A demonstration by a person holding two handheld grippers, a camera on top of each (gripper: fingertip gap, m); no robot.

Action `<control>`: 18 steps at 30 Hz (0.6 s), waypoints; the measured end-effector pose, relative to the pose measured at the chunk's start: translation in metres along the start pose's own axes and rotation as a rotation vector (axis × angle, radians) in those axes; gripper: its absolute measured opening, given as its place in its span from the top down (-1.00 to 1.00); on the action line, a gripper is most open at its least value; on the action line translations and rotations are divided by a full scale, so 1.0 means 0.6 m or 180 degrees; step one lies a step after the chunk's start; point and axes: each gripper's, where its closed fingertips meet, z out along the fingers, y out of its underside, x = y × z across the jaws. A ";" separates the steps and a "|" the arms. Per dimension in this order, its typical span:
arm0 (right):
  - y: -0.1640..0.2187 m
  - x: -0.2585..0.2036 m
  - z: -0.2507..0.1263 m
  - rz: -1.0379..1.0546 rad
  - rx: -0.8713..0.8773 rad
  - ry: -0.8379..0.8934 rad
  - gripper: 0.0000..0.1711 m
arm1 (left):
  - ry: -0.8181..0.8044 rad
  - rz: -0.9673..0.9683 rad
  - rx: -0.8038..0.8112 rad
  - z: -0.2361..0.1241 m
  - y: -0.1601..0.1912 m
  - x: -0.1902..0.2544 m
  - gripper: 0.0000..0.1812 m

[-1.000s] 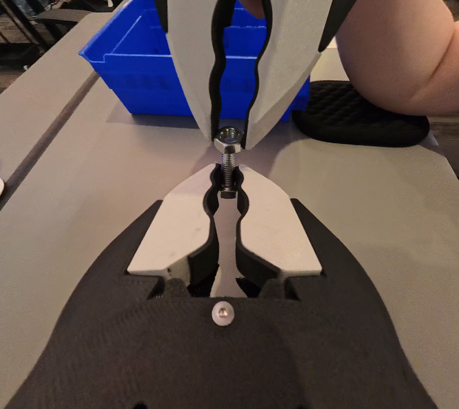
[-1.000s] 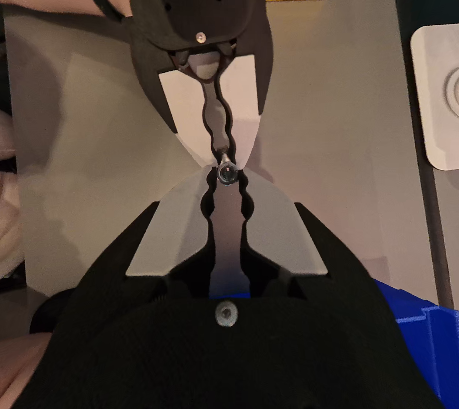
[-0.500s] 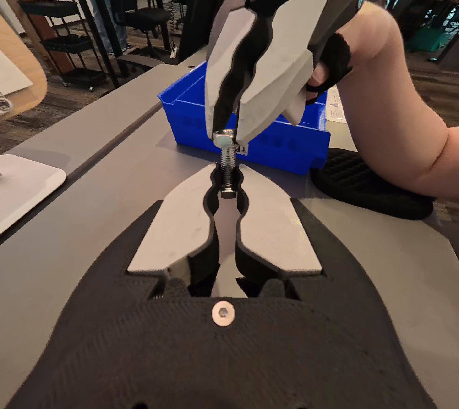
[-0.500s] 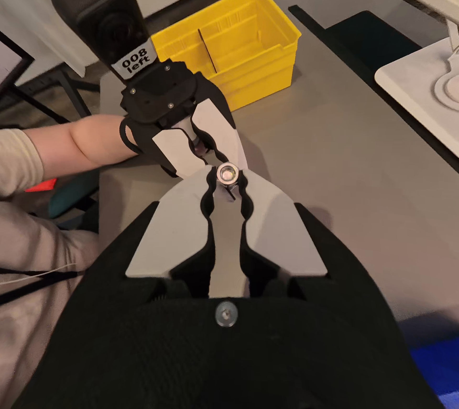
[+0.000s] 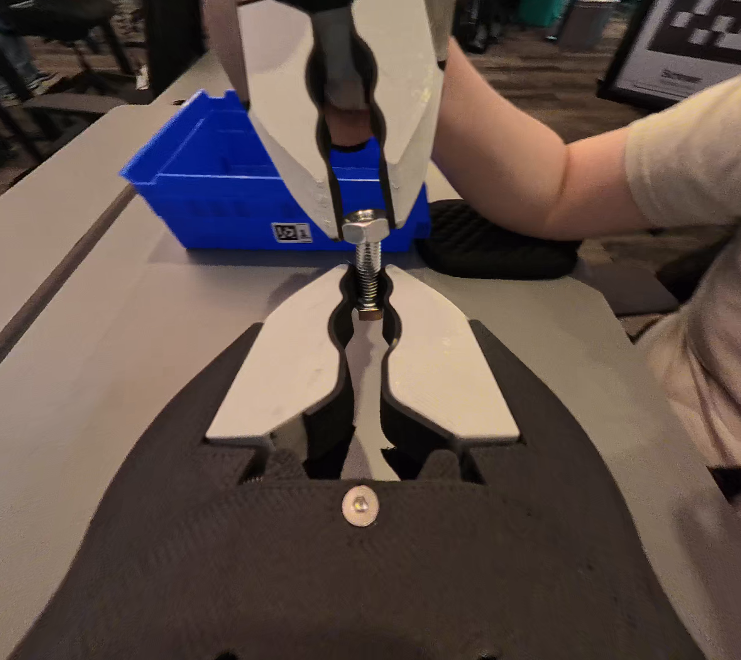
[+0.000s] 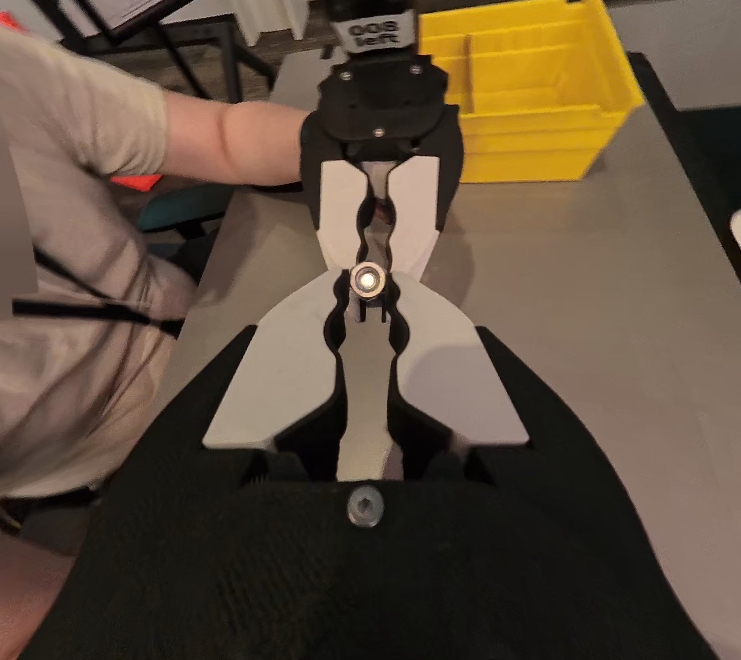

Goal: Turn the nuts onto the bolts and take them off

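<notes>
Two grippers meet nose to nose above the grey table (image 5: 100, 380). Off to the left sits the blue bin (image 5: 224, 207), a black pad (image 5: 497, 243) beside it. Dead centre, the left gripper (image 5: 367, 289) has its jaws closed tight on the bolt (image 5: 367, 279), threads pointing away. Opposite, the right gripper (image 5: 364, 229) pinches the nut (image 5: 365, 231) at the bolt's tip. From the right gripper's camera, the nut (image 6: 367, 281) faces us end-on, a yellow bin (image 6: 533, 143) far right.
</notes>
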 end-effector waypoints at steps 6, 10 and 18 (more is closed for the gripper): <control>0.001 -0.027 0.000 -0.0485 -0.0070 -0.0051 0.79 | 0.0273 0.0093 -0.0044 0.005 -0.003 0.030 0.90; -0.017 0.012 -0.007 0.0112 0.0066 0.0291 0.79 | -0.0165 -0.0092 0.0070 -0.007 -0.016 -0.008 0.90; -0.034 0.068 -0.001 0.0940 0.0317 0.0884 0.79 | -0.1049 -0.0222 -0.0118 -0.037 -0.013 -0.069 0.90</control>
